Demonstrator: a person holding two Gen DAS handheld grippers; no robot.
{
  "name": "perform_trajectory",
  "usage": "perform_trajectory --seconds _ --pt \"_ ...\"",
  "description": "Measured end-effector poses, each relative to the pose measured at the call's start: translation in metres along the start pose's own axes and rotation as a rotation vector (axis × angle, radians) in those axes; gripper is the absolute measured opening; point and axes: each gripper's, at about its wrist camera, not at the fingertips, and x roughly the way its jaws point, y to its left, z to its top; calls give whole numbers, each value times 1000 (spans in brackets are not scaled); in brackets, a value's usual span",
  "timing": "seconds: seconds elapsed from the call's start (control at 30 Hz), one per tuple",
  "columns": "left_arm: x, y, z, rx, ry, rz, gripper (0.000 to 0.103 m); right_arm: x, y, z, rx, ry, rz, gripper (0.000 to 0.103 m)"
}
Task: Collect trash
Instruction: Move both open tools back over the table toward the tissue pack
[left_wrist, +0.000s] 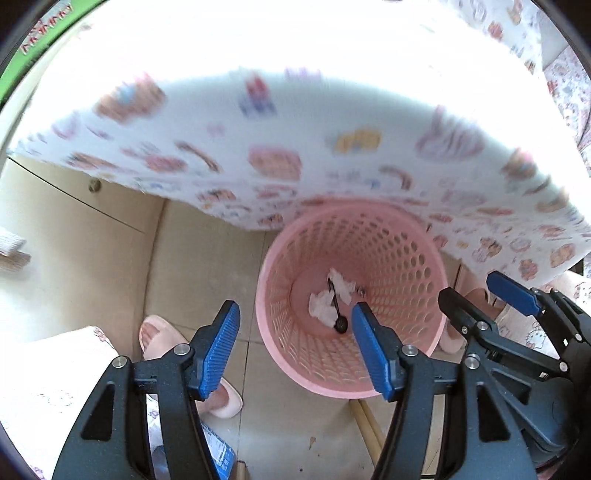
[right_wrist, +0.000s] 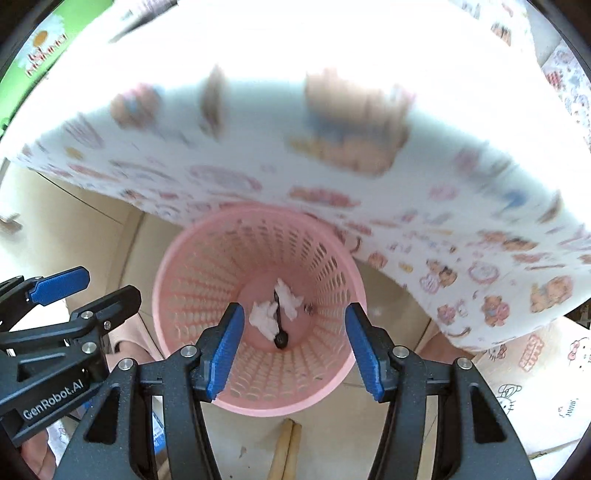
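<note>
1. Here, the left gripper (left_wrist: 295, 345) is hanging above the floor with its blue pads spread apart — nothing is sitting between them.
2. The right gripper (right_wrist: 293, 343) is likewise standing spread and empty, pointing down into the pink perforated wastebasket (right_wrist: 184, 258).
3. In the left wrist view, the right gripper (left_wrist: 484, 295) is showing at the right edge, just beside the wastebasket (left_wrist: 406, 236).
4. The trash is lying on the basket's bottom: crumpled white tissue (right_wrist: 271, 314) with a black spoon (right_wrist: 280, 334) lying across it — the same tissue (left_wrist: 327, 304) and spoon (left_wrist: 338, 319) are appearing in the left wrist view.
5. A white tablecloth (left_wrist: 277, 166) printed with cartoon figures is hanging over the far rim of the basket, blurred.
6. A pink slipper (left_wrist: 162, 338) is resting on the tiled floor (left_wrist: 207, 258) left of the basket.
7. Two pale wooden sticks (right_wrist: 286, 446) are lying on the floor near the basket's near side.
</note>
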Motion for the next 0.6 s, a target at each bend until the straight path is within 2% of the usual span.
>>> perform_trajectory --seconds 0.37,0.5,0.6 --pt "-48 14 2 -25 -139 -14 61 -54 1 5 13 -118 84 60" --pt "-65 22 3 -35 -177 -46 64 -85 4 4 -33 -228 78 65" --pt "-78 25 8 -39 -216 -19 64 -105 9 3 -85 -305 71 65"
